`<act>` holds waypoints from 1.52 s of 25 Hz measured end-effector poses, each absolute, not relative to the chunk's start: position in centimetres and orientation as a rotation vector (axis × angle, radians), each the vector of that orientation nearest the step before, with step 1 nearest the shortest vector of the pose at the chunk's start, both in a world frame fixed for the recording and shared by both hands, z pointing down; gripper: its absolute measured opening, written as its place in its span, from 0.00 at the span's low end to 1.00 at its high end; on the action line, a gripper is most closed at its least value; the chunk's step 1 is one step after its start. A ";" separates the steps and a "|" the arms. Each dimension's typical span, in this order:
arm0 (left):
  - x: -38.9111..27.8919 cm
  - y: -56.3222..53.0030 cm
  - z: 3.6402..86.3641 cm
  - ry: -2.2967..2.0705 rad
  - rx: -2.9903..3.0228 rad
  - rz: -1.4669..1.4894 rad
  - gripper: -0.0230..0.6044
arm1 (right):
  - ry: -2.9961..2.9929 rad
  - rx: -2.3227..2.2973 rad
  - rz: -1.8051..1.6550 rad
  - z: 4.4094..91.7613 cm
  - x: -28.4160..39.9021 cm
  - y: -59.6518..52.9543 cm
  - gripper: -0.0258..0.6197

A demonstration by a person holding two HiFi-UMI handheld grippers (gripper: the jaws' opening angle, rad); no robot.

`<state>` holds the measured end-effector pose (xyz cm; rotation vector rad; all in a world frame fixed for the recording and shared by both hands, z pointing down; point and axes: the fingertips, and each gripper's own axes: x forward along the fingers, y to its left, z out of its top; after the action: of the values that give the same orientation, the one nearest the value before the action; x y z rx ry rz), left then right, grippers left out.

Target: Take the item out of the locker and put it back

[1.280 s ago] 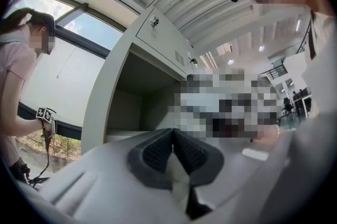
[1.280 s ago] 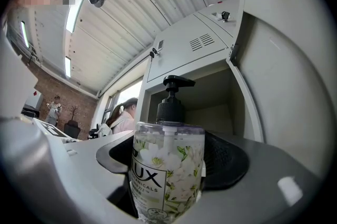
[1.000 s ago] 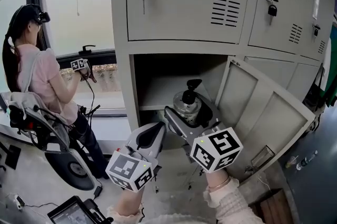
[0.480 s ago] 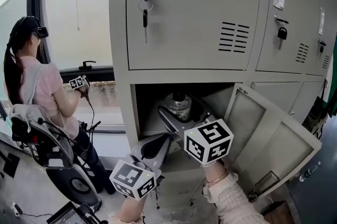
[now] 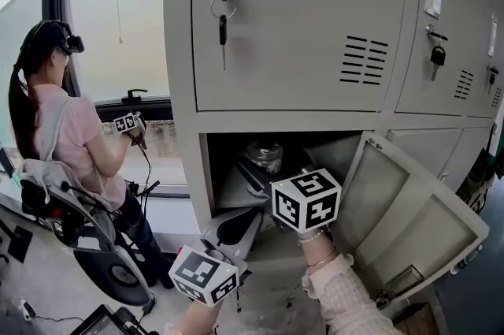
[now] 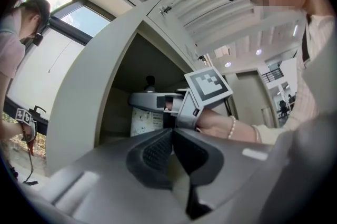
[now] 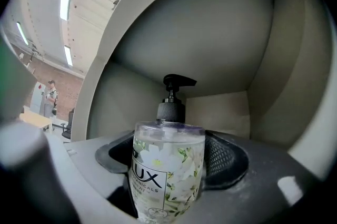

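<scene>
Seemingly the bottle point(image 7: 167, 170) is being returned inside the locker point(image 5: 206, 168), clamped by the right gripper point(image 5: 261, 169); the left gripper point(image 6: 171, 139) is being held near, jaws together, empty. Lowering, then release, is being required.

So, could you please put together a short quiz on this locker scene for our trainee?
1. Which gripper grips the LUX pump bottle?
2. True or false: the left gripper has its jaws apart.
3. Where is the bottle? A: on the floor; B: inside the open locker compartment; C: on the windowsill.
Key: 1, the right gripper; 2, false, they are together with nothing between them; 3, B.
</scene>
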<state>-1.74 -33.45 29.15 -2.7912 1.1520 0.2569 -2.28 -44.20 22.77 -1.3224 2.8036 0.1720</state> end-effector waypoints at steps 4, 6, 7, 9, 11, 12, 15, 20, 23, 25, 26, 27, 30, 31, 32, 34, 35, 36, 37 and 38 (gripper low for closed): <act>-1.7 -33.5 29.3 1.150 -2.792 0.255 0.05 | 2.803 -1.386 0.192 22.9 -2.1 -45.8 0.61; -1.8 -33.5 29.3 1.154 -2.790 0.252 0.05 | 2.824 -1.410 0.188 22.9 -2.3 -46.6 0.61; -1.8 -33.5 29.3 1.157 -2.788 0.249 0.05 | 2.834 -1.416 0.177 22.8 -2.4 -47.0 0.61; -1.8 -33.4 29.4 1.162 -2.784 0.240 0.05 | 2.840 -1.428 0.145 22.8 -2.3 -47.9 0.61; -1.9 -33.5 29.3 1.166 -2.782 0.233 0.05 | 2.828 -1.442 0.112 22.7 -2.1 -48.8 0.61; -1.9 -33.6 29.3 1.166 -2.783 0.232 0.05 | 2.820 -1.453 0.102 22.7 -2.0 -49.2 0.61; -1.9 -33.6 29.3 1.164 -2.789 0.234 0.05 | 2.818 -1.471 0.100 22.7 -2.1 -49.6 0.62; -1.9 -33.3 30.5 1.180 -2.812 0.204 0.05 | 2.880 -1.415 0.046 23.3 -2.6 -49.2 0.62; -2.0 -33.0 30.7 1.182 -2.819 0.192 0.05 | 2.865 -1.455 0.107 23.0 -2.4 -49.0 0.62; -2.1 -32.9 30.6 1.181 -2.821 0.189 0.05 | 2.843 -1.491 0.178 22.7 -2.0 -48.7 0.62; -2.2 -32.8 30.6 1.183 -2.821 0.189 0.05 | 2.830 -1.498 0.208 22.4 -1.8 -48.3 0.63; -2.2 -32.8 30.5 1.185 -2.820 0.188 0.05 | 2.821 -1.496 0.228 22.0 -1.7 -47.9 0.63; -2.3 -32.4 30.3 1.183 -2.817 0.192 0.05 | 2.798 -1.478 0.265 21.4 -1.4 -46.2 0.63; -2.3 -32.3 30.4 1.182 -2.817 0.192 0.05 | 2.783 -1.470 0.284 21.4 -1.3 -45.3 0.63; -2.3 -32.0 30.6 1.181 -2.817 0.190 0.05 | 2.769 -1.460 0.303 21.4 -1.1 -44.3 0.63; -2.2 -31.6 31.0 1.177 -2.816 0.184 0.05 | 2.738 -1.437 0.347 21.1 -0.8 -42.2 0.63; -2.0 -31.4 31.3 1.172 -2.822 0.182 0.05 | 2.721 -1.426 0.363 20.9 -0.5 -41.0 0.63; -1.6 -31.1 31.7 1.165 -2.833 0.177 0.05 | 2.707 -1.417 0.367 21.0 -0.1 -39.8 0.63; -1.3 -30.7 32.1 1.163 -2.844 0.171 0.05 | 2.696 -1.406 0.362 21.3 0.2 -38.5 0.63; -1.2 -30.2 32.4 1.165 -2.850 0.165 0.05 | 2.686 -1.393 0.352 21.6 0.5 -37.2 0.63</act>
<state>-1.24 -30.23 32.45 -2.8503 1.1652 0.1652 0.48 -37.22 21.64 -1.3926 2.6859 0.3520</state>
